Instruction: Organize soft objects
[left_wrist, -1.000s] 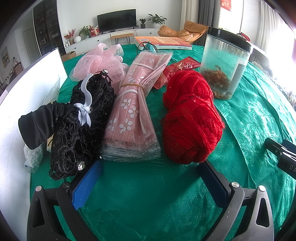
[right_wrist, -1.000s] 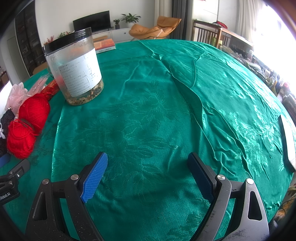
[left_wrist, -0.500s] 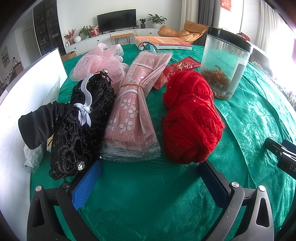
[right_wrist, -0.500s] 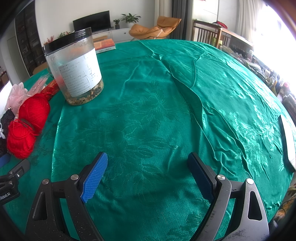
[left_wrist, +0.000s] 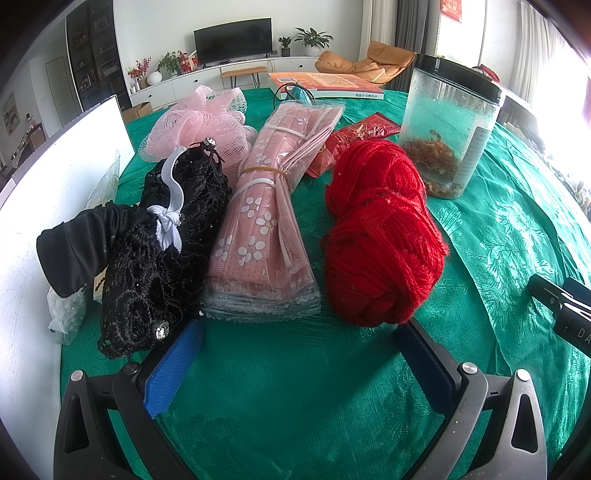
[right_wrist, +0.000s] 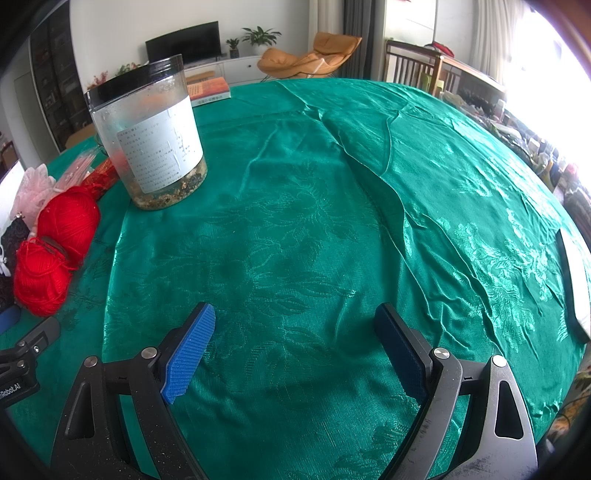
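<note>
A round table covered in a green cloth (right_wrist: 314, 221) holds a row of soft things. The left gripper (left_wrist: 299, 354) hovers low over the cloth with its blue-padded fingers spread wide and nothing between them. Just ahead of it lie, from left to right, a black lace bundle (left_wrist: 162, 251) with a white clip, a pink flowered packet (left_wrist: 266, 221) bound by a rubber band, and a skein of red yarn (left_wrist: 380, 232). The lace bundle sits just beyond the left finger, the yarn just beyond the right finger, and the packet between them. A pink mesh puff (left_wrist: 199, 122) lies farther back, and a clear jar (left_wrist: 447, 125) with a black lid stands behind the yarn to the right. The right gripper (right_wrist: 295, 343) is also wide open and empty, over bare cloth, well apart from the yarn, which lies to its far left.
</note>
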